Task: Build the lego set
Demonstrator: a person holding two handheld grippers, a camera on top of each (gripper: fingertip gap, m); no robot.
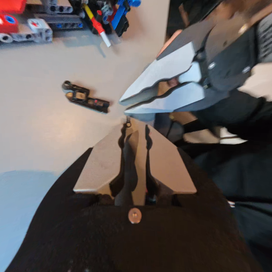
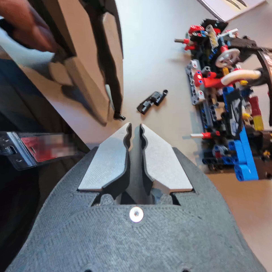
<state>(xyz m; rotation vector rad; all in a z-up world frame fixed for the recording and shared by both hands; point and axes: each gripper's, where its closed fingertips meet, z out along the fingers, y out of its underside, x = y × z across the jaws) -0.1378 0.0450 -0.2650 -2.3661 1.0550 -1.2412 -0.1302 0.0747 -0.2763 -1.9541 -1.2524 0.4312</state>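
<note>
A small black lego sub-assembly [image 1: 85,96] lies flat on the tan table, also in the right wrist view [image 2: 152,101]. The large lego model [image 2: 229,95], in red, blue, black and grey, lies beyond it and shows in the left wrist view [image 1: 66,19]. My left gripper [image 1: 136,125] has its jaws a little apart. A tiny black pin [image 1: 128,124] sits at the tip of one finger, also seen in the right wrist view [image 2: 119,117]. I cannot tell if the pin is gripped. My right gripper [image 2: 135,125] is empty with a narrow gap, its tips close to the left gripper's tips [image 1: 122,107].
The table's near edge [image 1: 164,36] runs just beside both grippers, with dark floor and a seated person's legs beyond. A card in a clear holder [image 2: 36,147] hangs at the left. A white booklet [image 2: 229,5] lies at the far end of the table. Both grippers' tips are close together, under 4 cm apart.
</note>
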